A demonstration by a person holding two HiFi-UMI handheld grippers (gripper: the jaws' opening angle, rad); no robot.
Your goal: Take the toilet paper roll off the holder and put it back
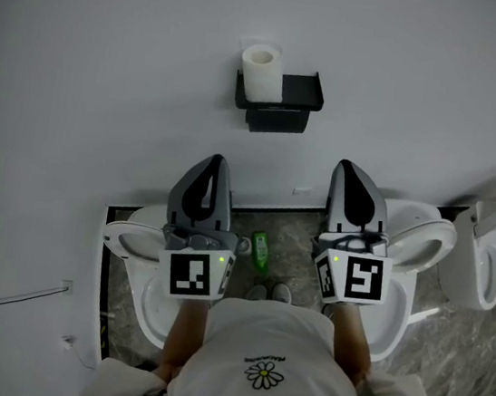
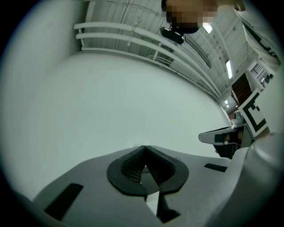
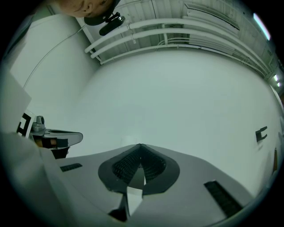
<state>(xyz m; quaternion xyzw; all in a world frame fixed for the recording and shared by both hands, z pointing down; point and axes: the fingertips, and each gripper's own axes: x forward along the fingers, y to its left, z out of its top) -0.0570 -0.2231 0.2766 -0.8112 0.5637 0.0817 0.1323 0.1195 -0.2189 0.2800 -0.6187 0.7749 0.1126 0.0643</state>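
Left tool [image 1: 216,157] and right tool [image 1: 344,164] shut, empty.
Closed jaws could knock white toilet paper roll [image 1: 260,72], twelve o'clock, off black wall holder [image 1: 291,98].

A: Status on the toilet paper roll [image 1: 262,74]?
B: White, fairly thick. It's standing on end, core hole up.
A: Where?
B: On the holder [image 1: 297,94], at the left end, touching the shelf surface.
A: Holder itself?
B: Black shelf type with a raised rim and a boxy block underneath. Mounted level on the white wall [image 1: 109,81]. The roll covers only its left part.
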